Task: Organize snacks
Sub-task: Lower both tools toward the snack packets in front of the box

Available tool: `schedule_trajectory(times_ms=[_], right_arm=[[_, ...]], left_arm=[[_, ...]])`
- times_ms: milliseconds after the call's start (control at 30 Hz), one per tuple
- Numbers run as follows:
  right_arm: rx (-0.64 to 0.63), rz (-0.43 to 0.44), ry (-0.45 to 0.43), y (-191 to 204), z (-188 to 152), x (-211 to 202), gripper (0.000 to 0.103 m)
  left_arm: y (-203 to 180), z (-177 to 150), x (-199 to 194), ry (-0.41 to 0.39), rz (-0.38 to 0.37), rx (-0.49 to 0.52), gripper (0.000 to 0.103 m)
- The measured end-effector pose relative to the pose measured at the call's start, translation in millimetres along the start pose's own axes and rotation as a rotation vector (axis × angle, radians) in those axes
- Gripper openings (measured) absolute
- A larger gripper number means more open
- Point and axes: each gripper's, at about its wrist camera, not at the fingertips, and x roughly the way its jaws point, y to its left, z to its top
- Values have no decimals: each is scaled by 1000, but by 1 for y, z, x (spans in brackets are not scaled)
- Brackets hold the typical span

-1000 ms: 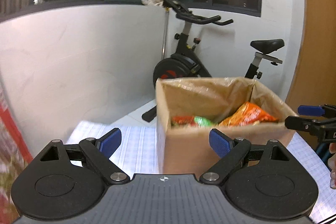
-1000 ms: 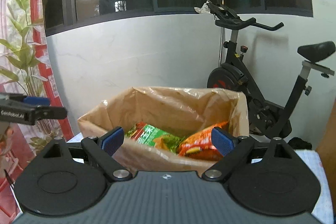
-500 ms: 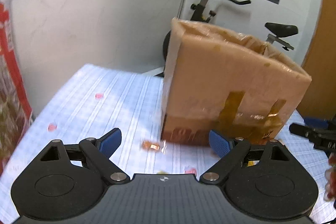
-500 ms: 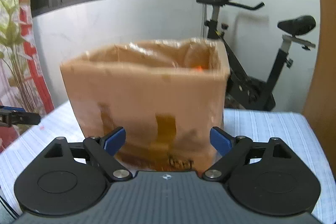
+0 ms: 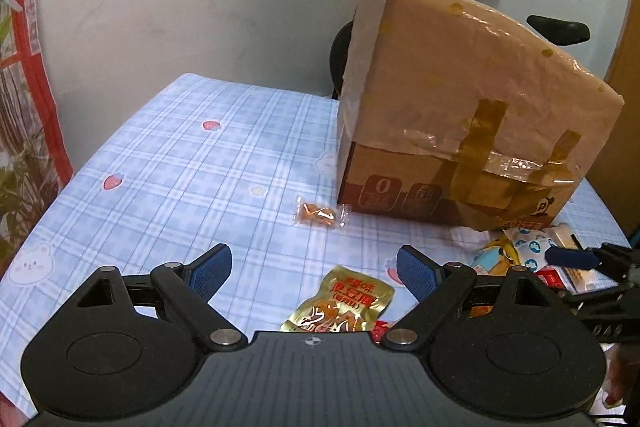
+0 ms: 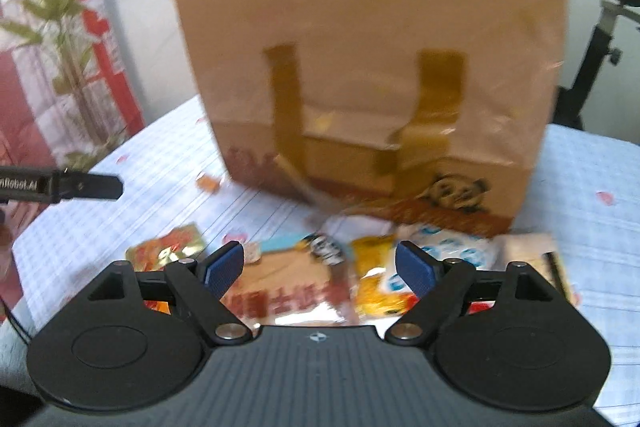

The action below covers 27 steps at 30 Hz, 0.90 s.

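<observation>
Snack packets are lying loose on the checked tablecloth [image 5: 168,155] in front of the cardboard box [image 5: 460,99], which is serving as the landmark. A gold foil pouch [image 5: 340,303] is sitting well in front of the box; a small clear sachet [image 5: 320,215] is lying just beside its front left corner; a heap of blue-and-white and yellow packets [image 6: 404,267] is crowding against its front base.

The packets are judged light, soft and crinkly, the foil likely slippery; a pinch across a sealed edge or the flat middle is advised, with gentle pressure.

The left gripper [image 5: 312,271] is being held wide open and empty above the pouch. The right gripper [image 6: 320,267] is likewise spread wide, holding nothing, over the heap.

The sachet is shown sharply in the left view only; the right view, blurred, is showing the heap and the box's panda print. The box interior is hidden in both.
</observation>
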Motion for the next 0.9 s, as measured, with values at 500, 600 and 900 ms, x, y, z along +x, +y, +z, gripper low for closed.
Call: schedule_trajectory(times_ms=[500, 600, 900], right_arm=[[-102, 3, 59, 22, -17, 25, 89], [-94, 8, 50, 19, -18, 22, 79], [-58, -55, 33, 12, -23, 14, 74]], left_arm=[[3, -9, 12, 34, -16, -5, 90], [5, -10, 14, 41, -18, -6, 89], [9, -20, 23, 69, -32, 21, 77]])
